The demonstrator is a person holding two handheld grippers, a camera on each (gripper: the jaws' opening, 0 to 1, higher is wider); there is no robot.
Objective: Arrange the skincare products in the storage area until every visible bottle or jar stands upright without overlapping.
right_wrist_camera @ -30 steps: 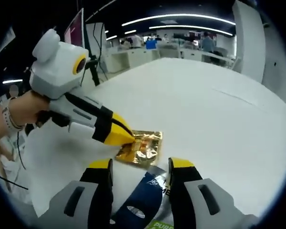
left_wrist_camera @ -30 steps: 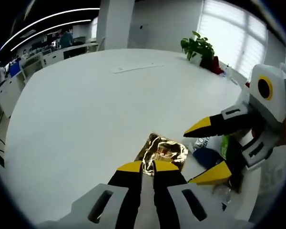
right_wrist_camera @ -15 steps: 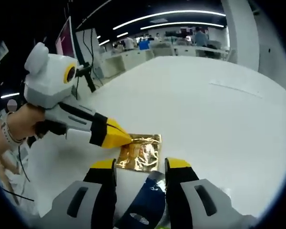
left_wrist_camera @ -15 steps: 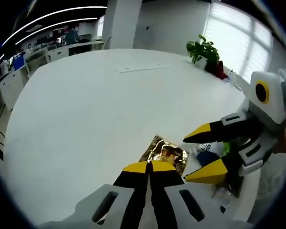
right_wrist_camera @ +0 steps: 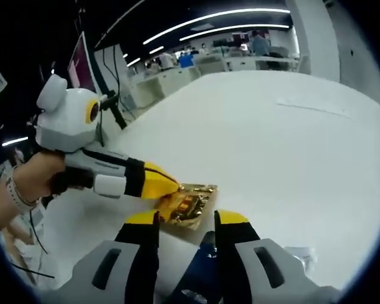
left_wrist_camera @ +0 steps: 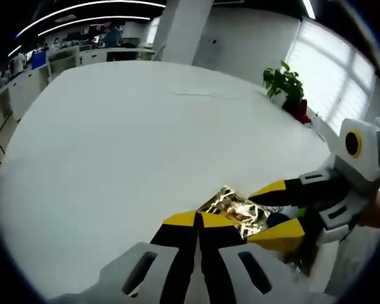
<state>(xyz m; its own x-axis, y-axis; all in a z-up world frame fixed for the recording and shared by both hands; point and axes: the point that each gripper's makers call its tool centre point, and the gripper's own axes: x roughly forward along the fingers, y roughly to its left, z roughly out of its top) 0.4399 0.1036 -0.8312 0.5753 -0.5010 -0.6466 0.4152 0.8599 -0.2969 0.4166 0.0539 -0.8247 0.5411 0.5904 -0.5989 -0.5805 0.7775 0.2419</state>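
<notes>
Skincare items lie flat on white table (left_wrist_camera: pixel 114 126), clustered betw. the two tongs. Gold foil sachet (left_wrist_camera: pixel 235 209): crinkled, flat on tabletop, just ahead of left gripper (left_wrist_camera: pixel 199 220) tips and touching or nearly touching them. Left gripper jaws pressed together, yellow tips meeting, nothing visibly betw. them; in right gripper view the same tool enters from the left, held by a hand (right_wrist_camera: pixel 31 180), its closed yellow tip resting on near edge of sachet (right_wrist_camera: pixel 187 206). Right gripper (right_wrist_camera: pixel 187 218): jaws narrowly apart, a gap showing betw. yellow tips; dark blue pack (right_wrist_camera: pixel 199 278) lies betw. the jaws, running back toward camera, sachet's near edge just beyond tips. Whether jaws press on blue pack cannot be told. In left gripper view right gripper (left_wrist_camera: pixel 278 209) enters from the right, upper and lower jaws spread around sachet's far-right corner; bit of blue pack (left_wrist_camera: pixel 277 219) visible betw. them. Potted plant (left_wrist_camera: pixel 285 82) at far table edge, well apart from both tongs. Office desks beyond.
</notes>
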